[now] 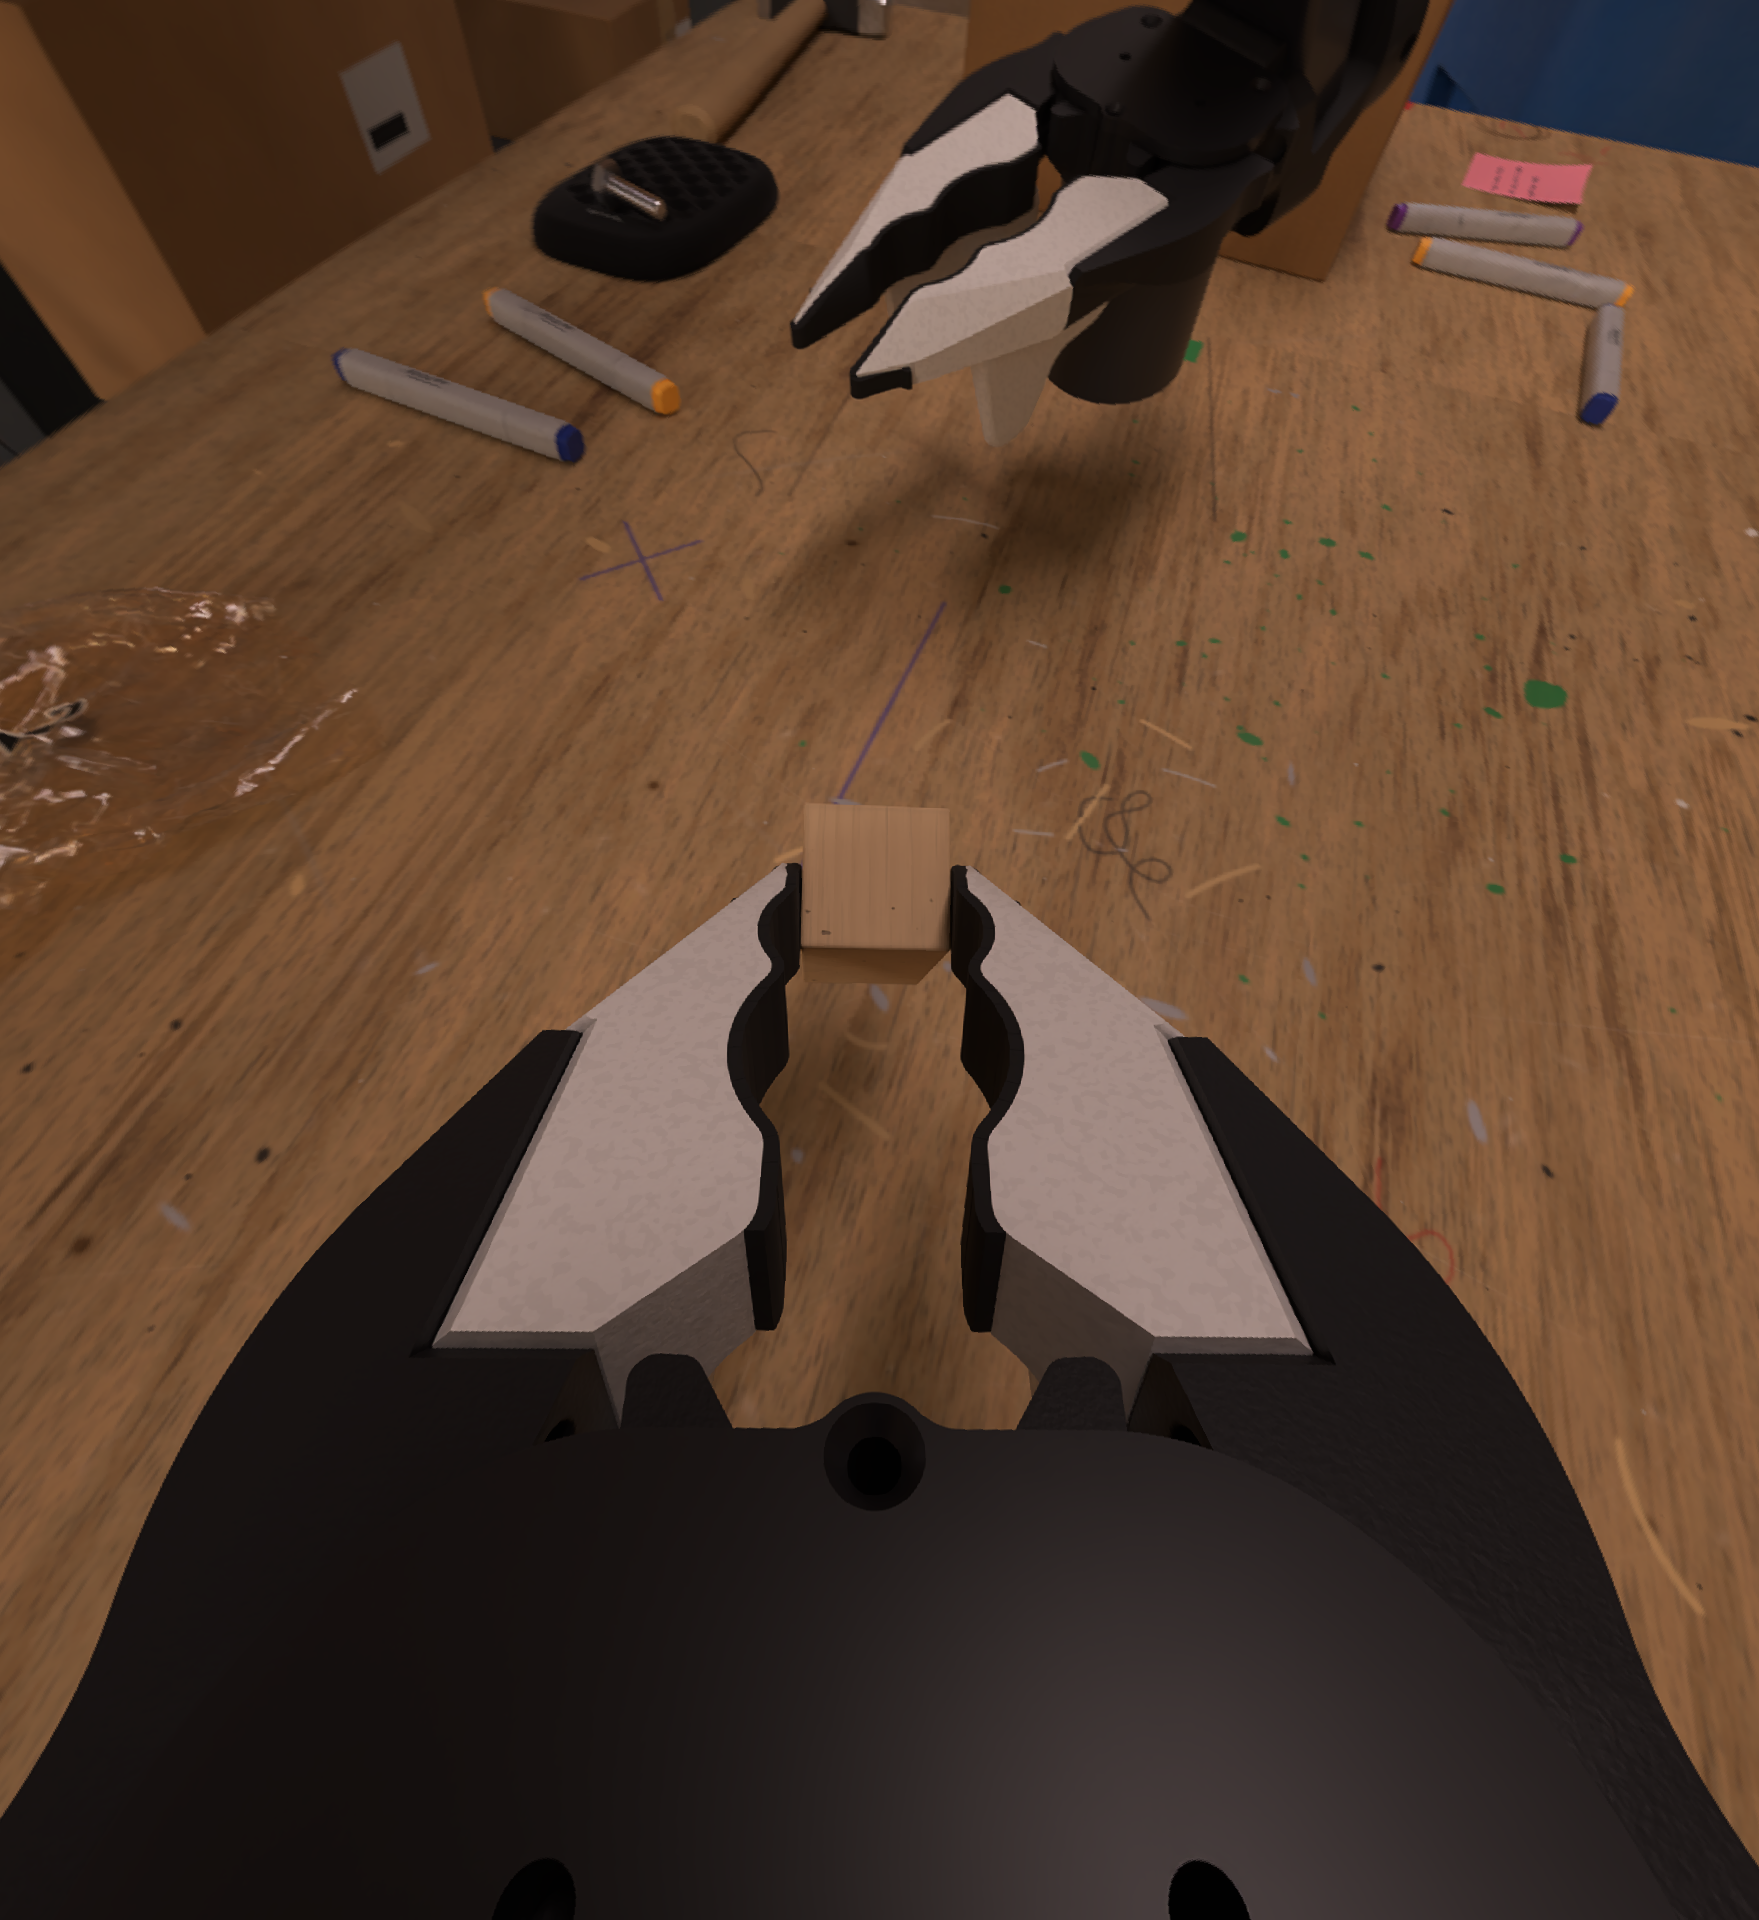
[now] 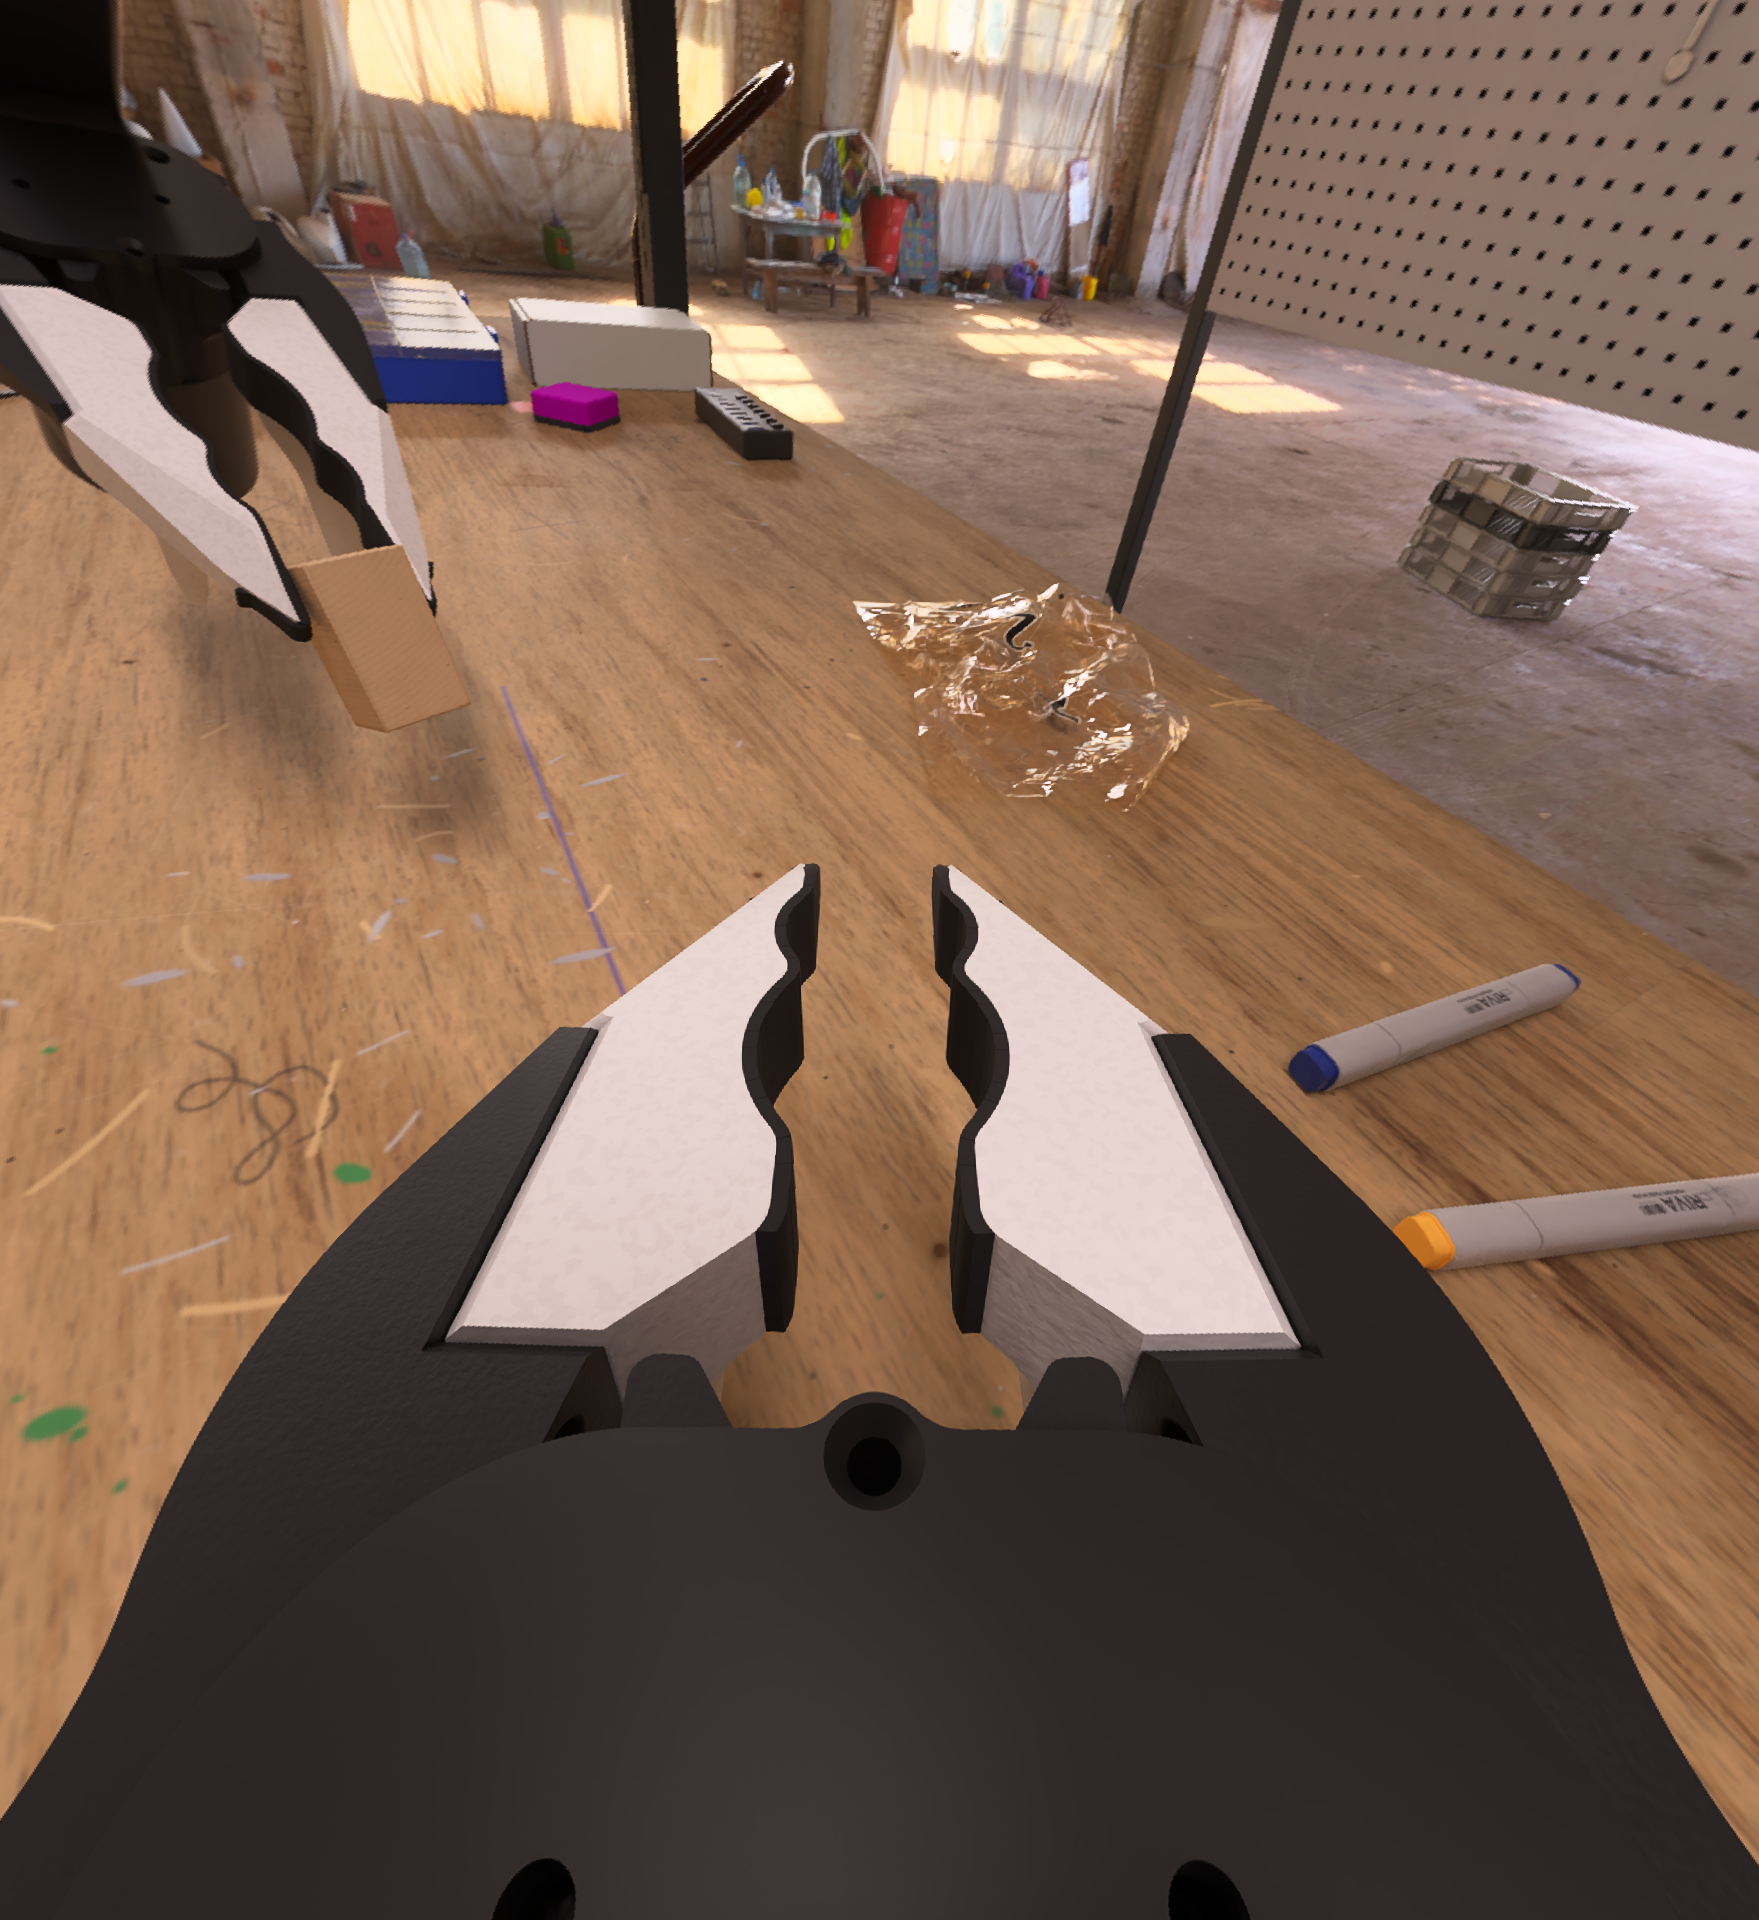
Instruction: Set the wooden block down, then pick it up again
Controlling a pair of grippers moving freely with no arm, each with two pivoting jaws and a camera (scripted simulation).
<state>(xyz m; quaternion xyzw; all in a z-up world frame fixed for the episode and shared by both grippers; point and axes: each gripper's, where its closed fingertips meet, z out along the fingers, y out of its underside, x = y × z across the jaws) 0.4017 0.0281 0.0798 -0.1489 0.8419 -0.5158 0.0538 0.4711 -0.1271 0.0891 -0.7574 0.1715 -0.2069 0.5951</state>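
Note:
A light wooden block [image 1: 875,883] sits between the fingertips of my left gripper [image 1: 875,894], which is shut on it and holds it above the wooden table [image 1: 1374,935]. The right wrist view shows the same block [image 2: 381,639] held in the left gripper [image 2: 361,597], clear of the table with a shadow beneath. My right gripper [image 2: 875,883] is open and empty, hovering over the table. It also shows in the left wrist view [image 1: 844,358], farther off beyond the block.
Crumpled clear plastic [image 2: 1031,691] lies near the table's edge. Markers [image 2: 1426,1023] [image 2: 1602,1216] lie to the right; more markers [image 1: 459,405] [image 1: 1509,270], a black tray [image 1: 657,203], a pink note [image 1: 1524,179] and cardboard boxes [image 1: 179,135] lie farther back.

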